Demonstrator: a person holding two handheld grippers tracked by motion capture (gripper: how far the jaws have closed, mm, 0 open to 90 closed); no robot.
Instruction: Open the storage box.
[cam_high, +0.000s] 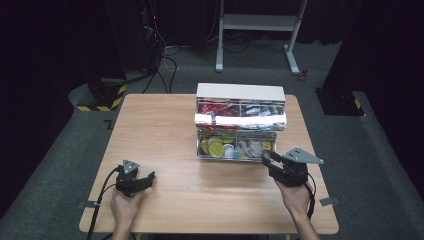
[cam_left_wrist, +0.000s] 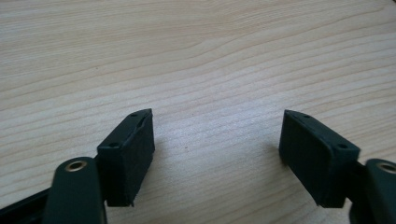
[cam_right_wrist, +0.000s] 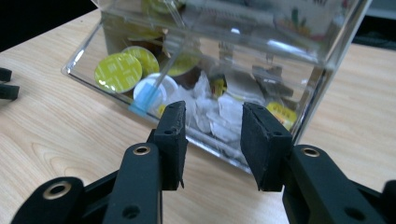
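We find the clear organiser box standing on the far half of the wooden table, right of centre, with a white top and a clear front wall. In the right gripper view its lower tier holds yellow-lidded capsules at the left, one white capsule with a pale blue tab beside them, and white sachets toward the right; red packets fill the upper tier in the high view. The right gripper is held just in front of the box's lower right corner, off the table, jaws pointing at the clear wall. Its jaws stand at their narrowest, a modest gap remaining between the pads, and we see nothing between them; they do not touch the box. The left gripper sits well apart at the near left of the table, held low in the person's left hand. Its jaws are spread wide over bare wood, holding nothing.
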